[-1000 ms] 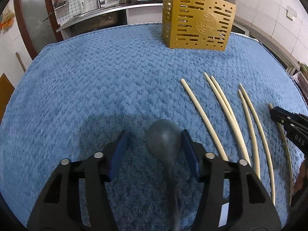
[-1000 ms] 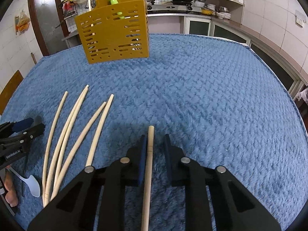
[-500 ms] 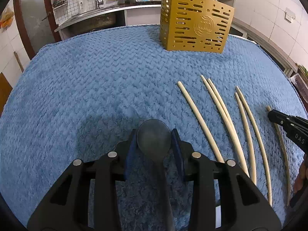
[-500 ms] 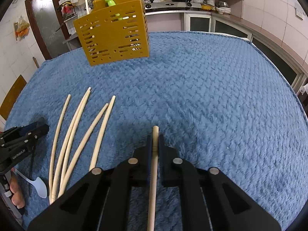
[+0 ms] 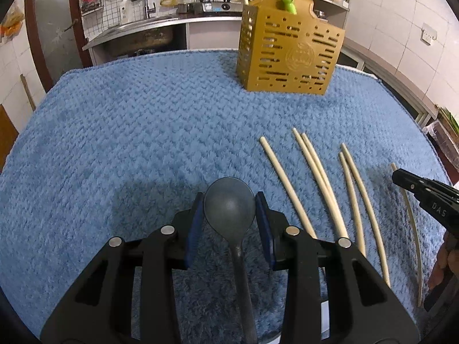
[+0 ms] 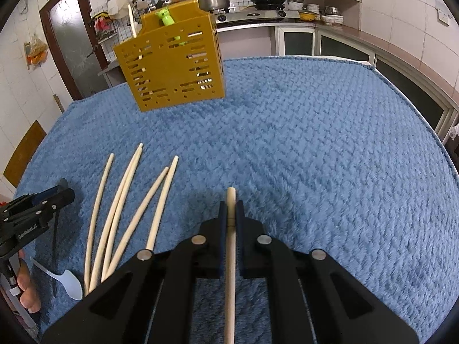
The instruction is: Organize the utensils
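Your left gripper (image 5: pixel 229 223) has its blue pads pressed to both sides of the dark spoon (image 5: pixel 231 215), bowl forward, near the blanket's (image 5: pixel 129 143) near edge. Your right gripper (image 6: pixel 230 215) is clamped tight on one chopstick (image 6: pixel 230 246), its tip poking out ahead. Five more chopsticks (image 6: pixel 126 212) lie fanned between the two grippers. A white spoon (image 6: pixel 68 283) sits at the near left corner. The yellow holder (image 6: pixel 175 66) stands at the far edge. "DAS" shows on your right gripper's side, "GenRobot.AI" on your left's.
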